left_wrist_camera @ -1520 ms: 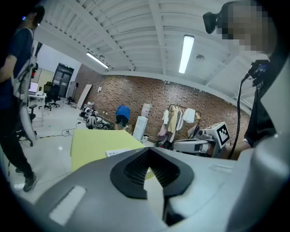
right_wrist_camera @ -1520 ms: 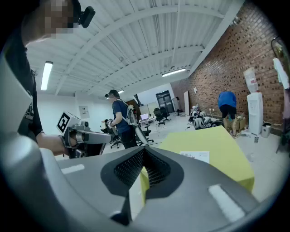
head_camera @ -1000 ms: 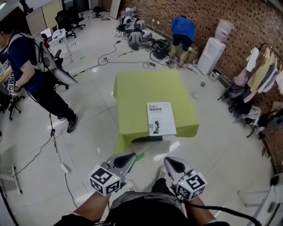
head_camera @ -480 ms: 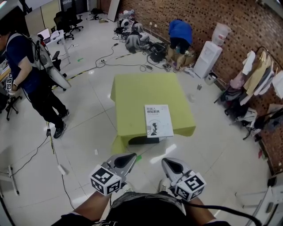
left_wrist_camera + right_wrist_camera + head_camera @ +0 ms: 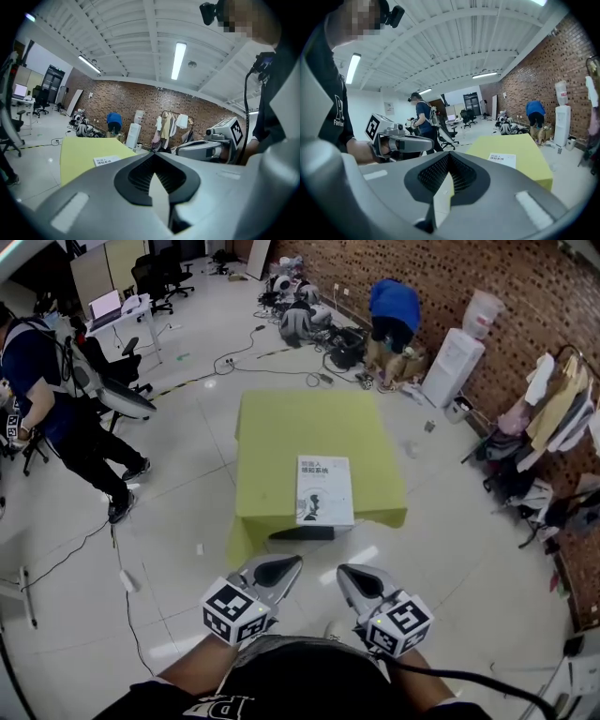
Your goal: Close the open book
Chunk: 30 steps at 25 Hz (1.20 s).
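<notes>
A white-covered book (image 5: 324, 489) lies shut, cover up, at the near edge of the yellow-green table (image 5: 300, 423). My left gripper (image 5: 292, 562) and right gripper (image 5: 344, 572) are held low in front of my body, well short of the table, side by side over the floor. Both are shut with nothing between the jaws. In the left gripper view, the left gripper (image 5: 153, 153) points toward the table (image 5: 77, 152) and the book (image 5: 107, 160). The right gripper view shows the right gripper (image 5: 448, 154), the table (image 5: 525, 150) and the book (image 5: 502, 158) ahead.
A person with a backpack rig (image 5: 47, 371) walks at the left. Another person in blue (image 5: 392, 307) bends down by the brick wall. A water dispenser (image 5: 452, 360), a clothes rack (image 5: 558, 399), bags, floor cables (image 5: 122, 577) and office chairs surround the table.
Both grippers have shifted a little forward toward the table, still shut. The person at the left has stepped further left. The book has not moved.
</notes>
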Each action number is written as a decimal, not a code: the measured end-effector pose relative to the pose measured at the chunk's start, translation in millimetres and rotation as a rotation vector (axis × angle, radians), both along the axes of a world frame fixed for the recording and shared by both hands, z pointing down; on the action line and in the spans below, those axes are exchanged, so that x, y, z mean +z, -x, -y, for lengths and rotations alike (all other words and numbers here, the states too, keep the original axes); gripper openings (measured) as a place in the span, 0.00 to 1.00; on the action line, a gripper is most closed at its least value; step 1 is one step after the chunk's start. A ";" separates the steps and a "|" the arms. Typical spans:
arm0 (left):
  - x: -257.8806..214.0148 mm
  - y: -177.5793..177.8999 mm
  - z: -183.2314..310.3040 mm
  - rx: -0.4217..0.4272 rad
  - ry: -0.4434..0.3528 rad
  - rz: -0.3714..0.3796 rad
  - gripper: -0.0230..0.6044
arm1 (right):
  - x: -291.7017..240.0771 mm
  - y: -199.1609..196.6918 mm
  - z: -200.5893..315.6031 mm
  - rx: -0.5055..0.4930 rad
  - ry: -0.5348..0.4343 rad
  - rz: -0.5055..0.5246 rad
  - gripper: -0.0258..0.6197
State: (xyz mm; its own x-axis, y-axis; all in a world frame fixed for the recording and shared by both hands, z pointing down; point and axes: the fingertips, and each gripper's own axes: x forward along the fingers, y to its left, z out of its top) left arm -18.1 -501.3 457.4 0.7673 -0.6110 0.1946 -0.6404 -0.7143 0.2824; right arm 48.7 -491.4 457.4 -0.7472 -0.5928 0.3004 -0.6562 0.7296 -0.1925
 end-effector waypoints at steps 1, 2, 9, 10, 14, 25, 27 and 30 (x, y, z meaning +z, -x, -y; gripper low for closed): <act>0.1 -5.2 0.2 -0.006 0.000 0.003 0.05 | -0.1 -4.5 0.6 -0.004 -0.003 0.006 0.05; 0.8 -10.4 -0.3 -0.012 0.003 0.006 0.05 | -0.7 -8.9 0.5 -0.007 -0.007 0.012 0.05; 8.3 -45.0 -12.7 -0.018 0.023 0.085 0.05 | 7.3 -36.8 -2.6 -0.007 0.019 0.085 0.05; 9.2 -47.3 -14.2 -0.017 0.029 0.089 0.05 | 9.4 -38.5 -3.9 -0.008 0.026 0.090 0.05; 11.6 -50.2 -16.9 -0.004 0.038 0.111 0.05 | 12.6 -40.7 -4.0 0.000 0.035 0.114 0.05; 8.7 -43.1 -13.5 0.014 0.031 0.120 0.05 | 13.2 -31.3 -7.5 0.004 0.036 0.104 0.05; 9.4 -41.7 -11.2 0.019 0.027 0.123 0.05 | 13.5 -30.5 -6.6 0.010 0.037 0.104 0.05; 8.0 -40.0 -7.0 0.022 0.019 0.119 0.05 | 12.8 -31.0 -3.8 0.019 0.031 0.106 0.05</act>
